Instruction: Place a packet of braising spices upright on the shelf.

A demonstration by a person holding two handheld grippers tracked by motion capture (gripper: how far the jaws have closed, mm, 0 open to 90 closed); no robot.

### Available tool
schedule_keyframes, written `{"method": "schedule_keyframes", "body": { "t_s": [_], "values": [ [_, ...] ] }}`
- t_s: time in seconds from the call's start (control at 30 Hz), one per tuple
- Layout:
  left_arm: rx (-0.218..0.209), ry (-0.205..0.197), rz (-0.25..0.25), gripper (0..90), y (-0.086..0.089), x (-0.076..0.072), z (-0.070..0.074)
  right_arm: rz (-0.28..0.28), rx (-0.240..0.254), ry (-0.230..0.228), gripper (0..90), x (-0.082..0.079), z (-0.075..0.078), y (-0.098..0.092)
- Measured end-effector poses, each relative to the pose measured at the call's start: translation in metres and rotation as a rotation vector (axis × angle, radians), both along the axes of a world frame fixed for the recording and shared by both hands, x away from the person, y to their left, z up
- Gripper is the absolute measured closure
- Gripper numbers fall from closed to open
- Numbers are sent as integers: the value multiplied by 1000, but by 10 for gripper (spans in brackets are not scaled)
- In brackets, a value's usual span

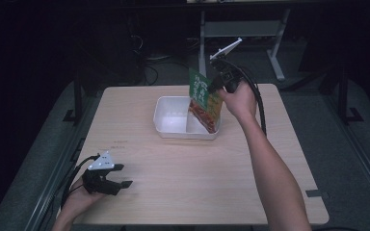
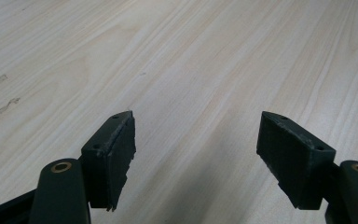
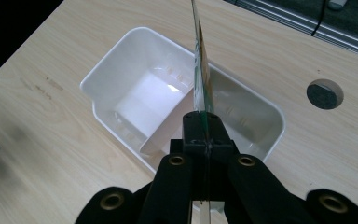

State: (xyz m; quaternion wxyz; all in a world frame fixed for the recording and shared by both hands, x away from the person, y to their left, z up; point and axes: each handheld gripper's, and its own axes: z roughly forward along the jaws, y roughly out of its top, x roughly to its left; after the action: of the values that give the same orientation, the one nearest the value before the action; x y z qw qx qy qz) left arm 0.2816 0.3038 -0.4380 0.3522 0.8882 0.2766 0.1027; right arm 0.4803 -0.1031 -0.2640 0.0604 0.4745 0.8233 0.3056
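While the right gripper [image 1: 218,83] pinches the snack packet [image 1: 203,100] by its top edge, the high view has the packet hanging tilted over the right-hand compartment of the white bin [image 1: 173,129], its lower end already dipping inside the bin's rim. Holding by the top seam lets the packet hang down, so it can likely drop in without the gripper going into the bin. The bin sits on the tabletop [image 1: 197,183] toward the far side. The left gripper [image 1: 120,175] rests on the near-left corner, well apart from the bin, probably parked to keep the drop path free.

Left gripper view: jaws stand apart with nothing between them, just bare tabletop [image 2: 191,60] ahead. Released, idle. The pads [image 2: 116,154] sit low over the wood, which fits a hand at rest.

Right gripper view: right gripper [image 3: 204,135] is clenched, jaws together on the packet [image 3: 200,70], which shows edge-on as a thin strip rising from the jaws. Below it lies the bin [image 3: 103,108], with an inner divider wall splitting it in two. The packet's edge lines up roughly over that divider, slightly to the farther compartment; I can't tell whether it touches the divider. My read: the packet needs a small nudge off the divider line before release, else it may hang up on the wall.
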Motion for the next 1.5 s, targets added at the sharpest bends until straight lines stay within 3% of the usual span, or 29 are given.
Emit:
{"method": "schedule_keyframes", "body": {
  "t_s": [0.2,0.47,0.7,1.5],
  "values": [
    [3,-1,-3,273,-1,0,0,3,5,22,897,1,-6,0],
    [4,0,-3,273,-1,0,0,-13,3,10,892,4,-7,0],
    [2,1,-2,271,0,0,-1,-20,13,-6,800,3,-6,-3],
    [5,1,-3,269,-1,0,-1,-17,78,-7,687,-8,5,-26]
  ]
}}
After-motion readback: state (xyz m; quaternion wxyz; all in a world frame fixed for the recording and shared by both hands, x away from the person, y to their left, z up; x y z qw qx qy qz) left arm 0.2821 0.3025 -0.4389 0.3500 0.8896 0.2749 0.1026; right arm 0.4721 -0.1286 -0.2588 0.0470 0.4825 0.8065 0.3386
